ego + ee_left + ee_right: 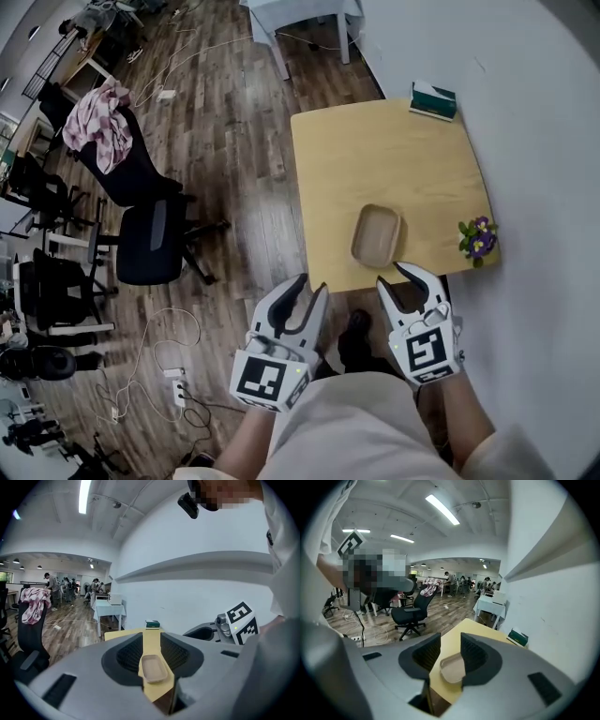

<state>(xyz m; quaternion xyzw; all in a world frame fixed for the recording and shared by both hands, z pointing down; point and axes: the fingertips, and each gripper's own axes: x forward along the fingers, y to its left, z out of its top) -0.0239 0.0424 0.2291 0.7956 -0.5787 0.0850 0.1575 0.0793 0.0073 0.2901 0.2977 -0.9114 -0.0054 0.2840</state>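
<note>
A shallow tan tray [376, 234] lies near the front edge of a light wooden table [375, 155]. Both grippers hang just short of that edge, above the floor. My left gripper [309, 287] is open and holds nothing, and its view looks between the jaws at the tray [153, 668]. My right gripper [395, 276] is open and empty too, its tips almost at the table edge just below the tray [451, 667]. At the table's far corner sits a green box [433, 98], and it also shows as the green box [152, 624] and the green box [518, 637].
A small purple flower plant [476, 237] stands at the table's right front corner beside the white wall [525, 112]. Black office chairs [150, 234], one draped with a pink cloth [101, 120], stand to the left. Cables and a power strip [176, 386] lie on the wood floor. A white table [300, 19] stands behind.
</note>
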